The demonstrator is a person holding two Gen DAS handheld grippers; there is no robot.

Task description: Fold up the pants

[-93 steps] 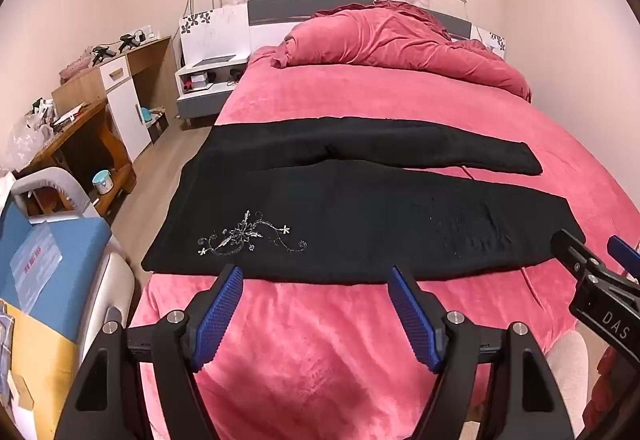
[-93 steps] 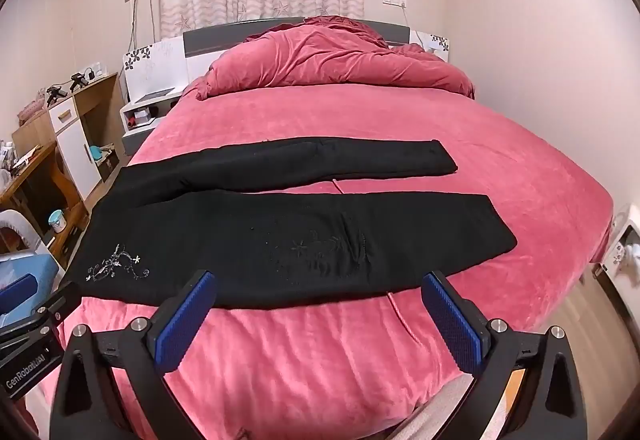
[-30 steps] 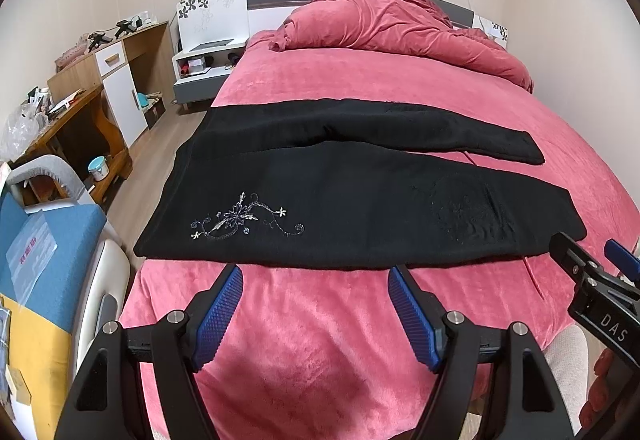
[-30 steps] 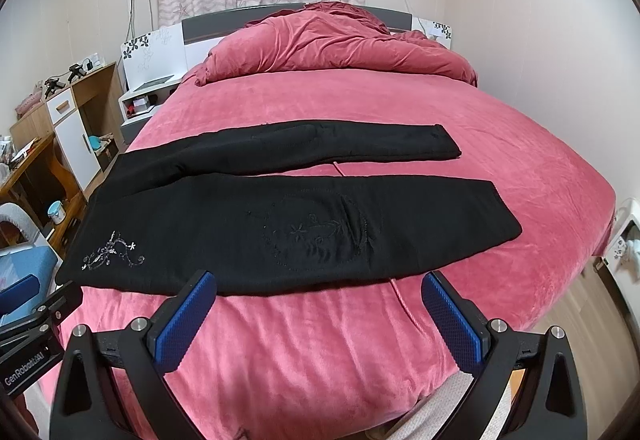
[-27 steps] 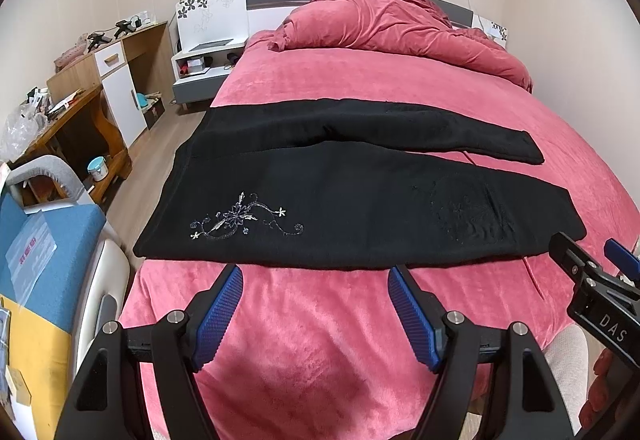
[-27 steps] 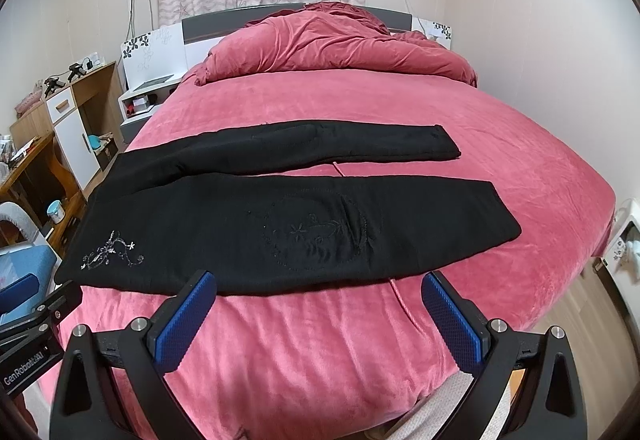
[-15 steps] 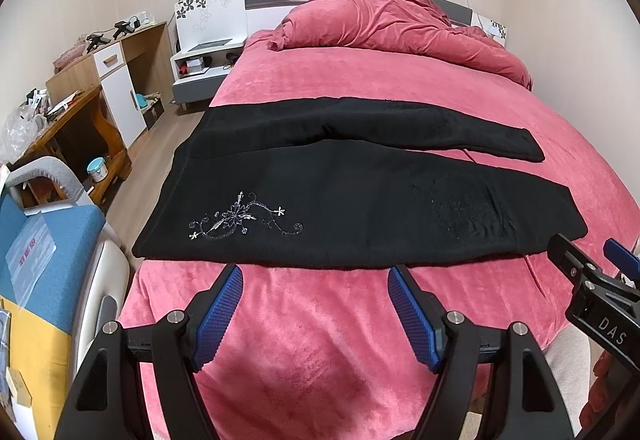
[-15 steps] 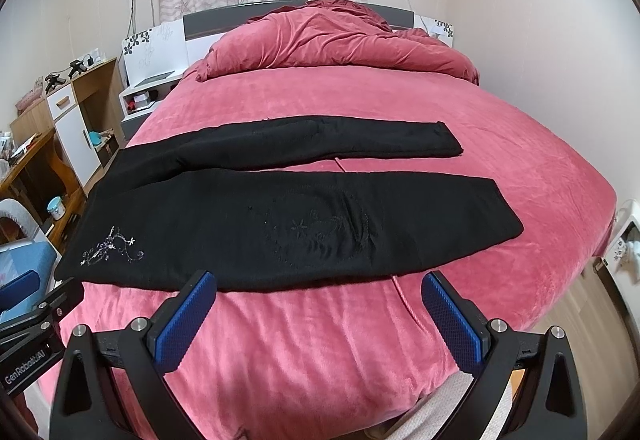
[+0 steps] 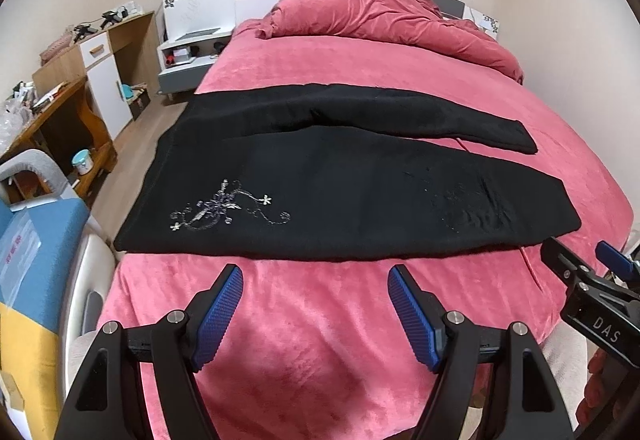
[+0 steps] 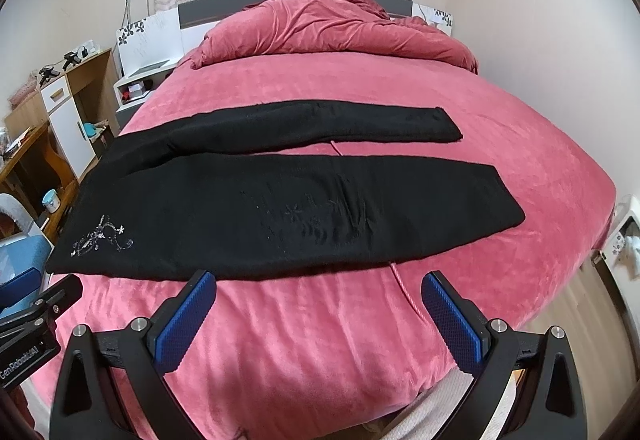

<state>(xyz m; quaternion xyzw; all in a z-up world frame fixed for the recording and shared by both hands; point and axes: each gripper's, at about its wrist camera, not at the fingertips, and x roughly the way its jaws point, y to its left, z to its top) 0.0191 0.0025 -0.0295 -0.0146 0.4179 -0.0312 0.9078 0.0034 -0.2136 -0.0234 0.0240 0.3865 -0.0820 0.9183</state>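
Both hand-held grippers, left and right, have edged nearer the flat black embroidered pants, jaws wide and empty; approach continues, near-edge grasp next.

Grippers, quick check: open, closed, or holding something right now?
Left gripper: open, holding nothing, short of the black pants.
Right gripper: open, holding nothing, also short of the pants.
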